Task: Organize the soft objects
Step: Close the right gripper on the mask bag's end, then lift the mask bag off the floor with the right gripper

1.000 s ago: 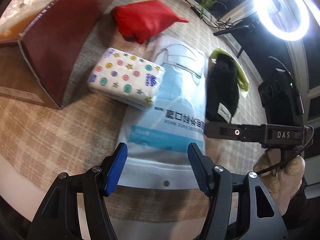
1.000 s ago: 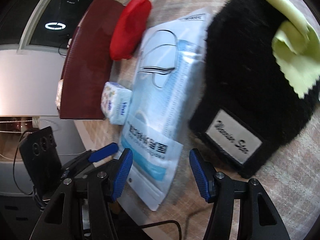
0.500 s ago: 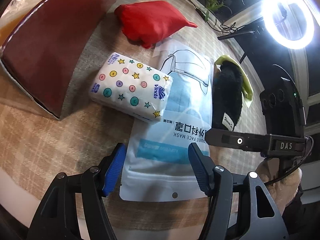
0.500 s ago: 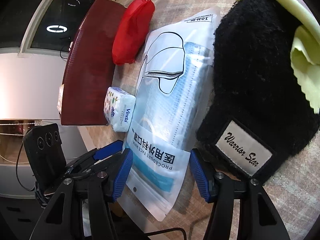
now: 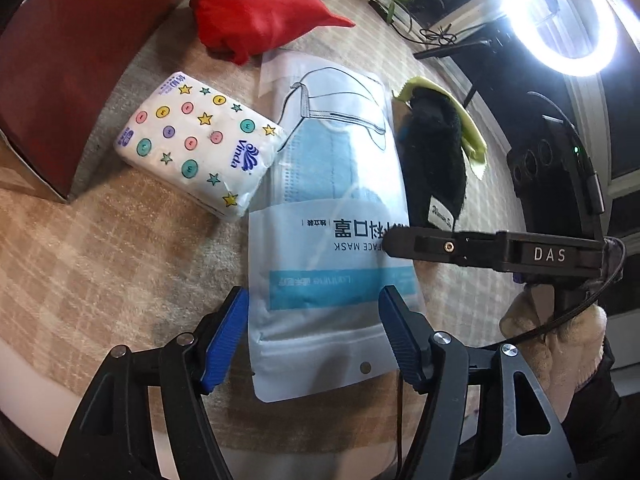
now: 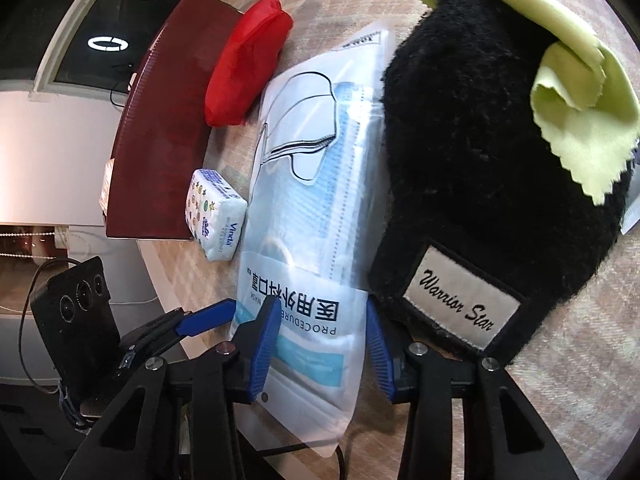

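A: Item count?

B: One mask pack (image 5: 328, 216), one tissue pack (image 5: 196, 152), one red pouch (image 5: 260, 12), one black fleece (image 5: 436, 152), one green cloth (image 5: 472, 136), one maroon box (image 5: 60, 60). All rest on the checked table (image 5: 100, 248).

A: Layout, left view?

B: Mask pack at centre. Tissue pack at 10 o'clock, touching it. Red pouch at 12. Fleece at 2 o'clock, just beside the pack, lying on the green cloth. Box at 10 o'clock, far edge.

A: Tongs?

B: Left gripper (image 5: 314, 338): jaws spread wide, nothing held, straddling the pack's near end. Right gripper (image 6: 322, 346): jaws either side of the pack's corner, narrower than the left; whether the pads (image 6: 264, 344) touch the pack, I cannot tell.

A: Change from 0.5 s ago?

B: Right jaws have narrowed and the pack's corner now lies between them. Left jaws unchanged. Items have not shifted on the table.
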Motion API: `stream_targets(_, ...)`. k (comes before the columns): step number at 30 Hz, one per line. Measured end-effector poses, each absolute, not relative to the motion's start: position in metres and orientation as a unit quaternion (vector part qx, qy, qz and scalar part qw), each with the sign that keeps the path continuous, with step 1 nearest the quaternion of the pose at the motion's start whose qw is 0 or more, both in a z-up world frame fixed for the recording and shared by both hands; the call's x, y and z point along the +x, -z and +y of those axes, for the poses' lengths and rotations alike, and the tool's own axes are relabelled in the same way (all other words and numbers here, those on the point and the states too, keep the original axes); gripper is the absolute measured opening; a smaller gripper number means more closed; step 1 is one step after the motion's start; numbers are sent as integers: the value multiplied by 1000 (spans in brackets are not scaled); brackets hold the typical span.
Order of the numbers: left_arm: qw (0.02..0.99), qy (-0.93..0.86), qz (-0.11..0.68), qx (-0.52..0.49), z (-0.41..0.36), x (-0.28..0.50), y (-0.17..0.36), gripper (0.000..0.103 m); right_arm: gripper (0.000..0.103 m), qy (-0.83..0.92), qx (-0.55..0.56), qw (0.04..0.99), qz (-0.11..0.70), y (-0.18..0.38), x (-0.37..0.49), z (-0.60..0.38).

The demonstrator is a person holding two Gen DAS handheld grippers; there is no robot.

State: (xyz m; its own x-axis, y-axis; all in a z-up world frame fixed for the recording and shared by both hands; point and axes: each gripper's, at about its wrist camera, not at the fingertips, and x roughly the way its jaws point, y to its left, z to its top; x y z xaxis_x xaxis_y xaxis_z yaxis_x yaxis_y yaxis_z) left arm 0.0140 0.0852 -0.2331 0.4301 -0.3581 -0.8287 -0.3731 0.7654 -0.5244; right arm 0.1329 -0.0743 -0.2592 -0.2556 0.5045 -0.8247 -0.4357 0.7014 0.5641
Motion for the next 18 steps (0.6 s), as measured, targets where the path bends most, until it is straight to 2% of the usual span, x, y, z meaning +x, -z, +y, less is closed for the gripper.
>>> stream_targets(3,770,-13,525,-362,93,14,234,68,37,-386,34,600,700,262,138,-75)
stream_targets(9,779,-9,528,-339,86,26,232,71,37,-390,34,598,700,263,137,-72)
stream_targets(15,781,-7,525,-338,82,30,231,70,37,-387,53,597,701,264,142,-68)
stream_targets(18,784,-10,524,-333,78,30,229,66,37,-388,49,601,697,264,139,-68)
